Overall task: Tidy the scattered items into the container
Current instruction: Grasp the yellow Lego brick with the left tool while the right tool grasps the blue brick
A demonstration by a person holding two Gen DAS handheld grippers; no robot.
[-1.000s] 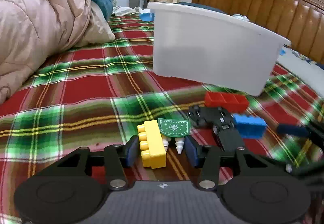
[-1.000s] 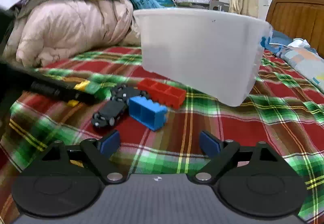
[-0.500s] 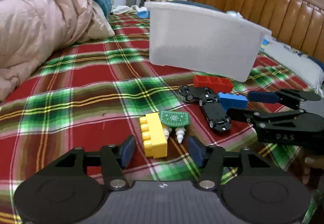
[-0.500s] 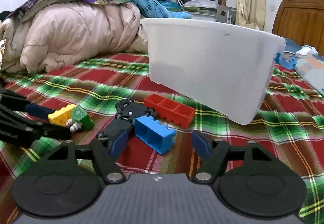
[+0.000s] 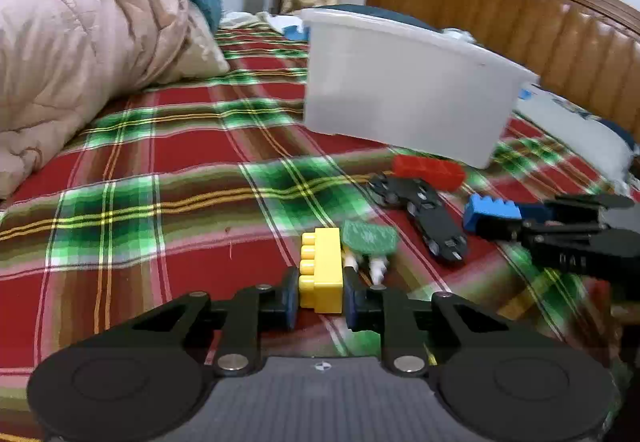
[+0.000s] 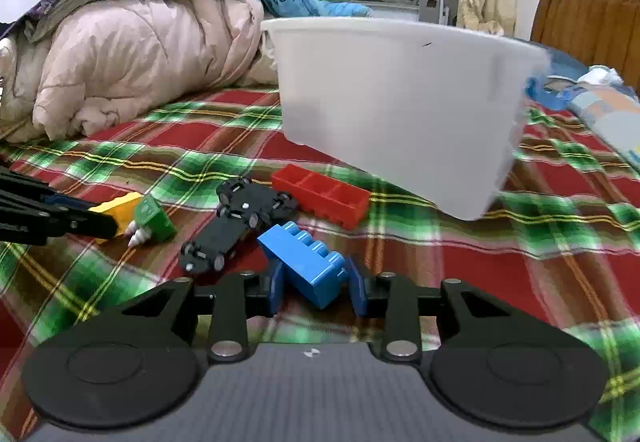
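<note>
On a plaid bed, the left tool (image 5: 321, 292) grips a yellow brick (image 5: 321, 274) by its flat sides; the right tool (image 6: 316, 288) closes around a tilted blue brick (image 6: 308, 266); both look light, rigid, slightly slick; the white container (image 6: 400, 102) stands just beyond.
</note>
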